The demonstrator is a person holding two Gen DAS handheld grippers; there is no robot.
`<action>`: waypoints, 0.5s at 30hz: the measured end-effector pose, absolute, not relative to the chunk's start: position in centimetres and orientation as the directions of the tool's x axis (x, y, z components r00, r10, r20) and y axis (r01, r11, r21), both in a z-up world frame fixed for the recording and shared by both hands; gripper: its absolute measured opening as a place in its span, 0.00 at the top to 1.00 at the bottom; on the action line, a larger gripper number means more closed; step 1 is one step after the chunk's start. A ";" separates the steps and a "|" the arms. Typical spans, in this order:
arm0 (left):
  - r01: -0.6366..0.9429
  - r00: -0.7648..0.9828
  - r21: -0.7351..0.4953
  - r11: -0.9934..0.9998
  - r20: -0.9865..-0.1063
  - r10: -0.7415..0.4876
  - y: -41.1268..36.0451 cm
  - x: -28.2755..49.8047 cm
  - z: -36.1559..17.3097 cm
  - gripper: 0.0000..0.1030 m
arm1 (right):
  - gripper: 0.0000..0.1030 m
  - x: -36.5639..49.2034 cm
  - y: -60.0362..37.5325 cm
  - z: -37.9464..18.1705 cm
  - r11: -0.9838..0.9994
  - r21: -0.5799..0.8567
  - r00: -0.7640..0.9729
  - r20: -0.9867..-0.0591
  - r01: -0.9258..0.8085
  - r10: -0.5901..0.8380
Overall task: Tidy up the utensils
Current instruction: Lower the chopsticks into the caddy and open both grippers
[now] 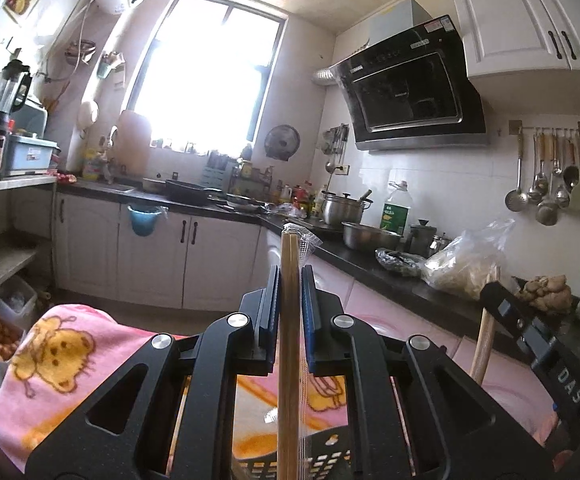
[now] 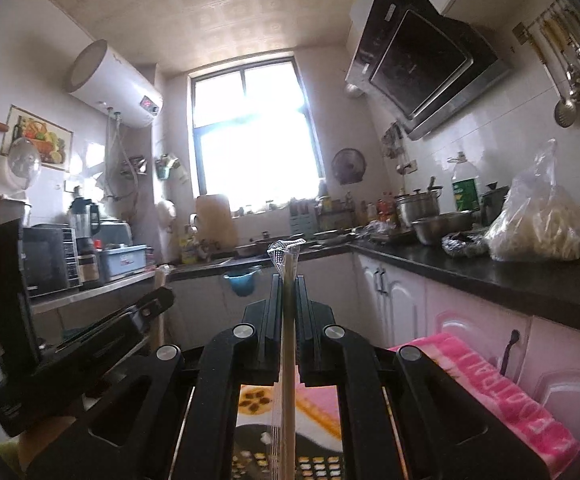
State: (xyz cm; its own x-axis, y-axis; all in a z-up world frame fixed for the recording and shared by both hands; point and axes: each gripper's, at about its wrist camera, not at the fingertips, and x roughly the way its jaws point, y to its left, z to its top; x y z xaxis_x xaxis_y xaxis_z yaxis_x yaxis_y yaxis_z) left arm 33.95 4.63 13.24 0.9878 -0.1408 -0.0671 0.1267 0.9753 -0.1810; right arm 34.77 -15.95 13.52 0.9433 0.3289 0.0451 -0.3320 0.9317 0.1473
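Left claw (image 1: pixel 290 276): black, angular linkage with round steel pivot pins and blue ribbed pads; clamped narrowly on a pair of wooden chopsticks (image 1: pixel 288 304), straight, tan, square-ended, standing upright between the pads in a clear plastic sleeve (image 1: pixel 305 242) crumpled at the top.

Right claw (image 2: pixel 288 284): same black build; closed tight on a paler pair of chopsticks (image 2: pixel 288 344), also upright, likewise topped by a crinkled clear wrapper (image 2: pixel 284 252). In the left wrist view the right claw shows at the right edge with its pale stick; in the right wrist view the left claw shows at lower left.

Below both claws: a black plastic basket (image 1: pixel 321 460) with a perforated grid wall, contents not discernible, sitting on a fleecy pink blanket (image 1: pixel 62 356) printed with yellow cartoon bears.

Counter (image 2: pixel 489 276): dark, glossy, L-shaped, over white panelled cabinets. On it: a lidded steel pot (image 1: pixel 343 206); a wide steel bowl (image 1: pixel 369 236), contents unclear; a large clear oil bottle (image 1: pixel 397 210) with green label; a translucent plastic bag (image 2: pixel 537 224) bulging with pale, stringy contents; a knobbly piece of ginger (image 1: pixel 545 292).

Wall: a hook rail with hanging steel ladles and skimmers (image 1: pixel 545 184), some wooden-handled; a slanted black glass range hood (image 1: pixel 409 84); a white cylindrical water heater (image 2: pixel 114 84).
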 end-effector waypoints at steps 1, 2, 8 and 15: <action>0.127 0.988 -0.177 0.976 -0.067 -0.141 4.6 34.1 13.0 0.95 | 0.94 35.0 -15.9 13.4 0.936 0.141 0.947 0.050 -0.322 0.318; 0.126 0.988 -0.174 0.977 -0.067 -0.139 4.5 34.2 12.9 0.95 | 0.94 35.3 -15.9 13.1 0.940 0.139 0.950 0.053 -0.311 0.307; 0.096 0.992 -0.167 0.981 -0.059 -0.108 4.3 34.7 11.5 0.95 | 0.94 37.0 -16.2 11.9 0.957 0.146 0.968 0.053 -0.252 0.246; 0.079 0.994 -0.176 0.981 -0.055 -0.090 4.7 34.9 10.0 0.95 | 0.94 37.6 -16.2 10.0 0.967 0.141 0.977 0.053 -0.210 0.205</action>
